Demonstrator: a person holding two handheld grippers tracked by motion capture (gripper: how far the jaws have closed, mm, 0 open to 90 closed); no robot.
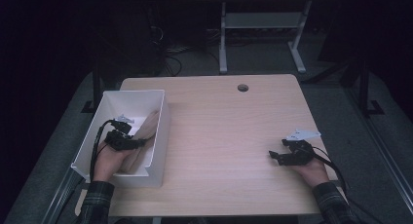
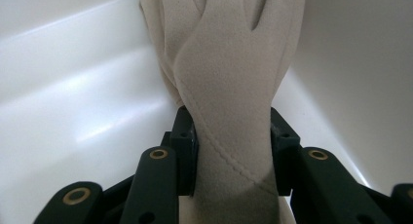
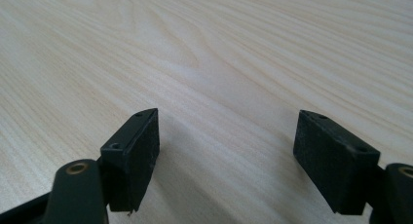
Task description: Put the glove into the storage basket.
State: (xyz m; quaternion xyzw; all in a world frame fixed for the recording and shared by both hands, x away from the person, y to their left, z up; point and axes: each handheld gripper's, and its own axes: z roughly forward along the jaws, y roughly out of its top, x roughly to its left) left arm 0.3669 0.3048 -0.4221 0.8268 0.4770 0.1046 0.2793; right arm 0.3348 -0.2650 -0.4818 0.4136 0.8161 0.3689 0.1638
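Note:
A beige suede glove [image 1: 149, 128] lies inside a white bin [image 1: 131, 92] at the table's left side. My left gripper [image 1: 141, 142] reaches down into the bin and is shut on the glove's wrist end. In the left gripper view both pads press the glove [image 2: 229, 63] from either side, its fingers pointing away toward the bin wall [image 2: 73, 87]. My right gripper [image 1: 275, 156] rests low over the bare wooden table [image 1: 229, 126] at the right. It is open, and in the right gripper view only table grain [image 3: 195, 48] lies between the jaws of that gripper [image 3: 226, 151].
A round cable hole [image 1: 242, 87] sits near the table's far edge. Beyond the table stands a white desk frame [image 1: 223, 39] on a dark floor with cables. The bin stands along the table's left edge.

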